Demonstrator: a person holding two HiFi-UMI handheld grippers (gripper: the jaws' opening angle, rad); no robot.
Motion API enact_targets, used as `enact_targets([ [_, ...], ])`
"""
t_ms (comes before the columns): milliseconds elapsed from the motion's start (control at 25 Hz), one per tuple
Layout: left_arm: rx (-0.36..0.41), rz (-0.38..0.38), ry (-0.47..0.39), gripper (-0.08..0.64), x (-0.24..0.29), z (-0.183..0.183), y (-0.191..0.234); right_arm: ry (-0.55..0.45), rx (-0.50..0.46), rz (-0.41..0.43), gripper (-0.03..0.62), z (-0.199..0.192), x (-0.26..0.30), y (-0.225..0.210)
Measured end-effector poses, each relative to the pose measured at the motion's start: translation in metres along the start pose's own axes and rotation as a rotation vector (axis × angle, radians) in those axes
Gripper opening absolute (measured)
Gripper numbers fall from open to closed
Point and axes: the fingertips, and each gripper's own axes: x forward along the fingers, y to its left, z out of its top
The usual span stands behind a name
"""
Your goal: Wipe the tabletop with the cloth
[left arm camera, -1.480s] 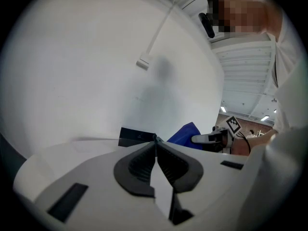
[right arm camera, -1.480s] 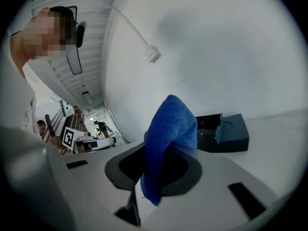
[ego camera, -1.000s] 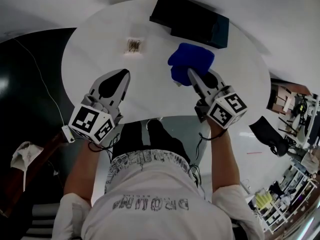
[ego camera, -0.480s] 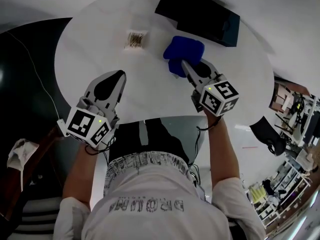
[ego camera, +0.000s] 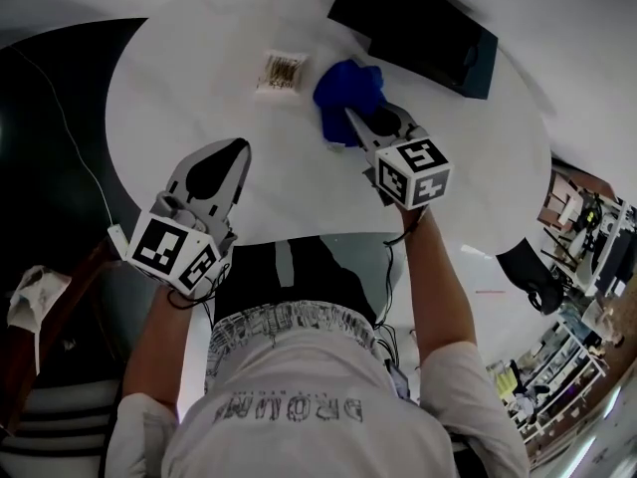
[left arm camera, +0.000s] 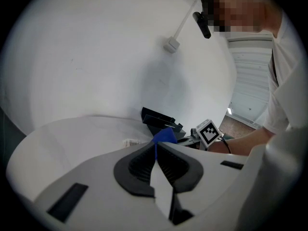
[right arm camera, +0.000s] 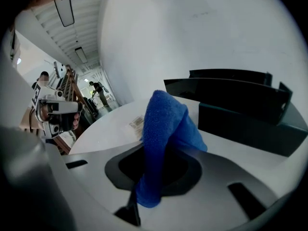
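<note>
Blue cloth [ego camera: 345, 90]: bunched toward the far side of the round white bench [ego camera: 169, 78], pinched between the closed jaws of the right gripper [ego camera: 350, 124], one fold standing up out of the jaws and the rest lying on the bench top, just beside a black tray [ego camera: 418, 28] and near a small wrapped packet [ego camera: 281, 71]. Left gripper [ego camera: 237, 152]: jaws pressed together with nothing between them, over the near left part of the bench, well apart from the cloth
</note>
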Motion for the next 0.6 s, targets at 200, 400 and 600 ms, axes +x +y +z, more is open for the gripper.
enact_targets([
  [200, -0.003, 0.004, 0.005, 0.028, -0.001, -0.004, 0.004, 0.043, -0.004, -0.014, 0.072, -0.006, 0.022, -0.002],
  [400, -0.006, 0.000, 0.019, 0.028, -0.001, -0.010, 0.004, 0.084, -0.088, -0.046, 0.072, -0.006, 0.034, 0.000],
  [600, 0.003, -0.023, 0.037, 0.028, 0.007, -0.015, -0.008, 0.074, -0.070, -0.053, 0.072, -0.006, 0.033, -0.001],
])
